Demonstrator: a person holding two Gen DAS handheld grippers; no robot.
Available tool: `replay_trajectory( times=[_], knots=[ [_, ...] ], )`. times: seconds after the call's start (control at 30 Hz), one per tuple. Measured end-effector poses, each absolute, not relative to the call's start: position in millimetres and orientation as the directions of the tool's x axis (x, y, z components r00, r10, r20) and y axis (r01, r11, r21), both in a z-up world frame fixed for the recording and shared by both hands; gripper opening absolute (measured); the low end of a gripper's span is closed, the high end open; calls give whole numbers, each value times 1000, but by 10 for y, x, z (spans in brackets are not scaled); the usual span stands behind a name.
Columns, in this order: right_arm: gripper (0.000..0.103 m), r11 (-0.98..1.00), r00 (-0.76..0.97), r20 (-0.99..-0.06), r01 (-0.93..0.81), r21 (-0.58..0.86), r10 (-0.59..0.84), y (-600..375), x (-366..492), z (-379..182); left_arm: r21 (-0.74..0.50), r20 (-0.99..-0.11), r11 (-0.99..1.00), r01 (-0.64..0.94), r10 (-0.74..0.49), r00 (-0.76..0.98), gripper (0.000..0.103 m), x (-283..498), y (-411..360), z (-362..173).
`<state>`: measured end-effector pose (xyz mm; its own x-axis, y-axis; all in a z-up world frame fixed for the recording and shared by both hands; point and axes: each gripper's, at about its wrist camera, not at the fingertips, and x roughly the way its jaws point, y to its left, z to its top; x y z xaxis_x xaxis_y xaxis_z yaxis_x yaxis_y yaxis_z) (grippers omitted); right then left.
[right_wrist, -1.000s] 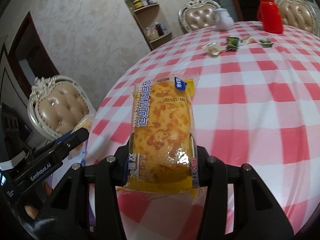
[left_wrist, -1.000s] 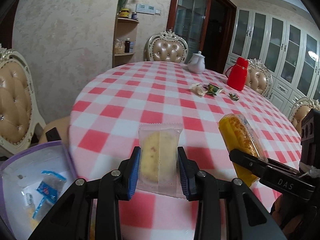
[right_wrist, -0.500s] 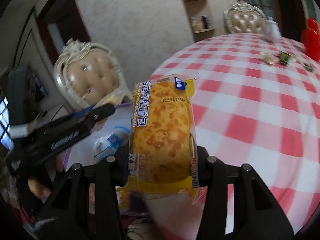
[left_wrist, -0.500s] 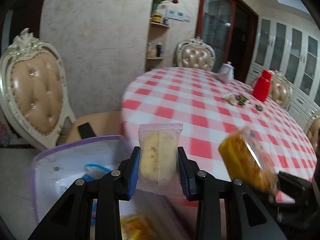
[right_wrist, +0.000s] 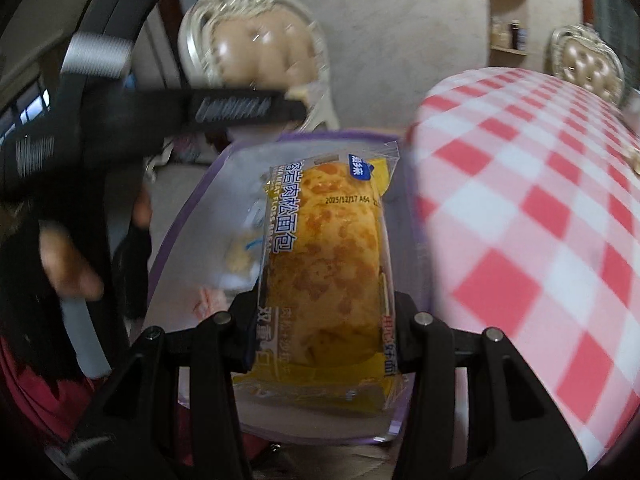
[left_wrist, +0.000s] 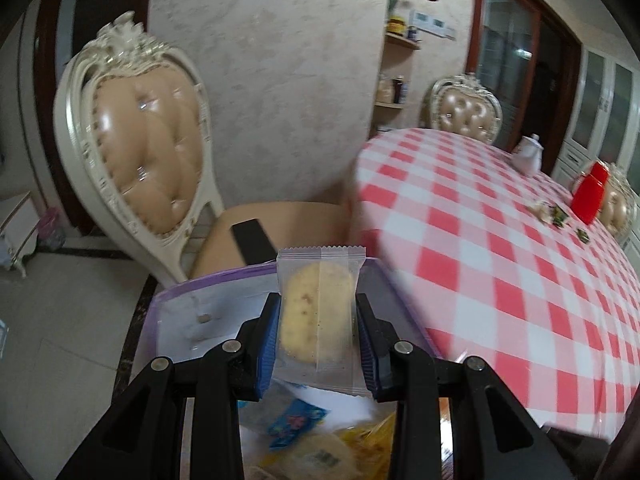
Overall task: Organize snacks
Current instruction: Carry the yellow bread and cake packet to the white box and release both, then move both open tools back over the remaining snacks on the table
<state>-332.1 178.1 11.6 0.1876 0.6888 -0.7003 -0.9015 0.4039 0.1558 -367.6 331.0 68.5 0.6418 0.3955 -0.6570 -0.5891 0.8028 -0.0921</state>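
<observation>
Above a purple-rimmed clear storage bin point(left_wrist: 224, 280), in the left wrist view, the left gripper point(left_wrist: 318, 344) points forward and level, its blue-padded jaws clamped on the sides of a clear-wrapped round cake point(left_wrist: 318, 316) held upright. Snack packets point(left_wrist: 296, 428) lie in the bin below. A checked tablecloth point(left_wrist: 500, 272) edges the bin's right side; a cream chair point(left_wrist: 140, 148) stands beyond it.

Over the same bin point(right_wrist: 188, 216), in the right wrist view, the right gripper point(right_wrist: 320, 336) clasps a yellow meat floss bread pack point(right_wrist: 324, 264) lengthwise — the tablecloth point(right_wrist: 540, 216) close on its right, the left gripper's arm point(right_wrist: 224, 110) crossing upper left.
</observation>
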Motion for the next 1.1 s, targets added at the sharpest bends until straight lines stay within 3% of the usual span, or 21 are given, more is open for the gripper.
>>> replay_trajectory(
  times=[0.1,0.23,0.47,0.6,0.7,0.83,0.97,1.1],
  knots=[
    [53,370,133,-710,-910,189,691,1901,-3382,35,-142,-664,769,-623,393,636,43,-3763,3449,671],
    [65,369,111,-677,-895,250,728,1824,-3273,61,-148,-639,737,-660,438,632,71,-3814,3489,699],
    [69,477,195,-613,-812,337,766,1195,-2689,246,-231,-585,767,-599,383,715,80,-3578,3165,760],
    [71,608,356,-585,-729,314,729,510,-2191,420,-274,-596,848,-453,220,773,86,-2942,2646,834],
    [74,719,482,-580,-630,291,657,44,-1799,506,-339,-623,895,-289,16,782,86,-2174,2164,802],
    [76,844,576,-627,-447,297,525,-720,-1139,482,-364,-633,922,-134,-140,762,86,-1096,1521,694],
    [76,893,614,-648,-309,327,450,-1377,-693,364,-308,-650,949,-73,-154,744,86,-201,1081,554],
    [76,887,623,-645,-200,416,443,-1786,-441,191,-380,-643,915,-134,-157,750,86,530,982,363]
  ],
)
